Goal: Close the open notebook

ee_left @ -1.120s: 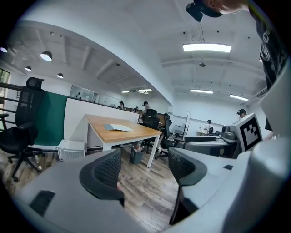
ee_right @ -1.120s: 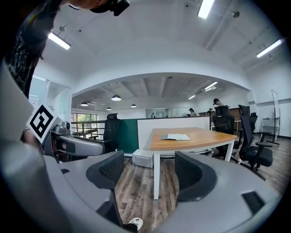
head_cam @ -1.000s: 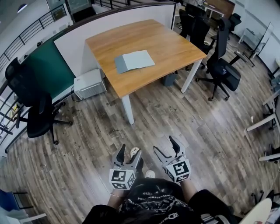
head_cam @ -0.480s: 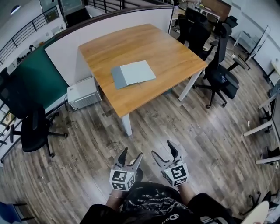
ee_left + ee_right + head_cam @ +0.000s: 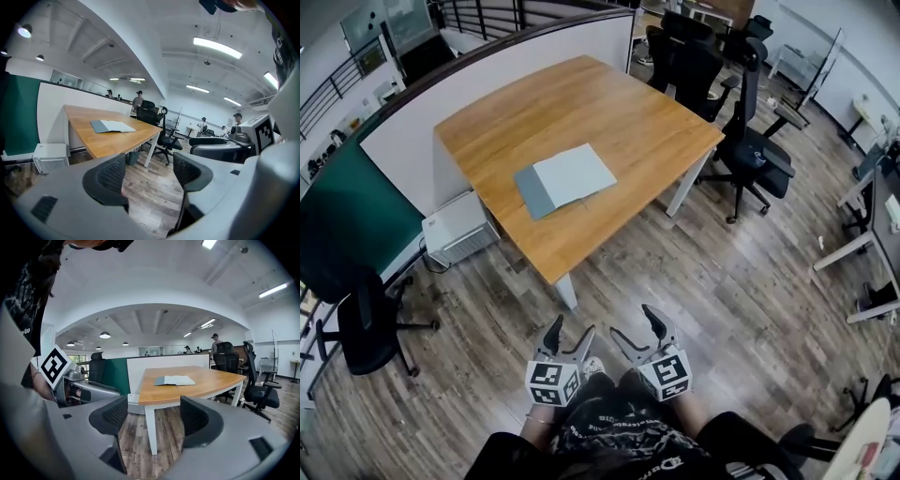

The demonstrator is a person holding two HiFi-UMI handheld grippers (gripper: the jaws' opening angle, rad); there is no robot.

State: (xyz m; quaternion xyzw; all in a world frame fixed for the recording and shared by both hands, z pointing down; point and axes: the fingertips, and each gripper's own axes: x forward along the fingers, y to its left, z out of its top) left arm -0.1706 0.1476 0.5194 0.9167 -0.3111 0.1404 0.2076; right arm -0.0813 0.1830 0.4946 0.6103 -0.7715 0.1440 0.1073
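Head view: the notebook (image 5: pixel 564 180) lies open and flat on the wooden desk (image 5: pixel 581 94), toward the near-left part of the top, a little back from the front edge. The darker grey leaf is on the left and the pale page on the right. Its long spread runs slantwise, low-left to high-right, roughly along the desk's front edge.

Both tools are held low and close to the person's body, over the wood floor (image 5: pixel 722 309) and well apart from the desk. The left tool (image 5: pixel 570 330) has its jaws spread wide with nothing between them, only floor showing through the gap. The right tool (image 5: pixel 635 323) is just beside it, also wide open and empty.

The notebook is straight ahead and up-slope of both tools, almost in line with the left one; the right sits off to its side. The left looks slightly nearer, but the gap is small. The desk's near corner and its white leg (image 5: pixel 566 291) stand between the tools and the notebook.

No closing has begun. My guess is the person must walk up first, then one leaf gets flipped across the spine, which runs crosswise to that long spread.
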